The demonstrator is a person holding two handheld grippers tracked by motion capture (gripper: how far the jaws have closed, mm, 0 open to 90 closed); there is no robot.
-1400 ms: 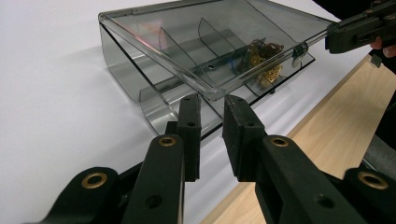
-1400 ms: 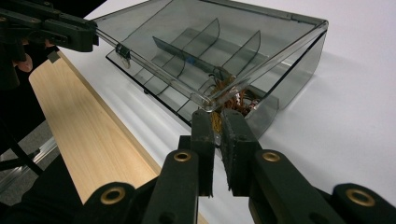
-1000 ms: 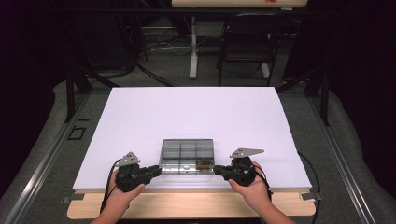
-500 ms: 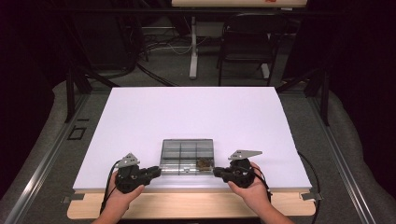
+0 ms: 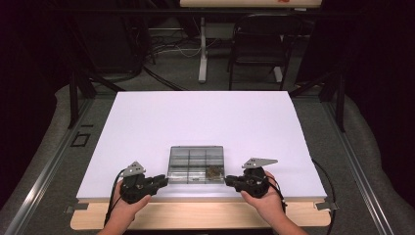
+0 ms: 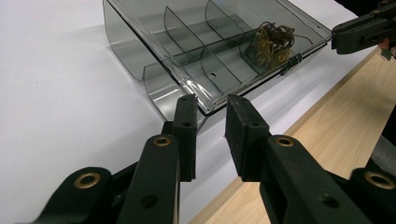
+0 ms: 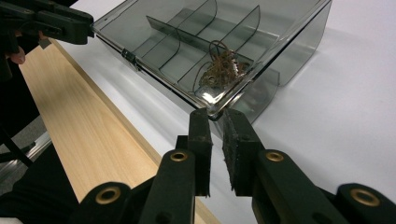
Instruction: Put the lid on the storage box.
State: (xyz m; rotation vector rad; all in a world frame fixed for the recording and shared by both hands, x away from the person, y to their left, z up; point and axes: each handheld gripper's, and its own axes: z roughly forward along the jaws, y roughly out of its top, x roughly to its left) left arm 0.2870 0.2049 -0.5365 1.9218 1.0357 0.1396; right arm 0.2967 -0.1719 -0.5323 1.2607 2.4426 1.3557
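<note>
- We see a smoky clear compartment box (image 5: 196,164) lying near the front edge of the white table (image 5: 195,117), between the two grippers.
- The left gripper (image 5: 159,180) is at the box's near left corner. In the left gripper view (image 6: 209,122), its jaws have just been opening and stand a narrow gap apart; the lid's corner sits at the mouth of that gap, and the pads do not press on it.
- The right gripper (image 5: 231,180) is at the near right corner. In the right gripper view (image 7: 214,122), its jaws have also just been opening, with only a slim gap between them and the corner of the lid at their tips. We cannot tell whether the pads touch it.
- A tangle of brownish rubber bands (image 7: 220,67) lies in one near compartment on the right side; the tinted lid blurs it, so we cannot count them.
- The other compartments look dim through the plastic, and glare hides parts of them.
- From the high view, both hands (image 5: 266,200) are cut off by the lower frame edge, and the jaw tips are too small to judge.
- A small latch (image 6: 290,63) on the front rim is hard to make out.
</note>
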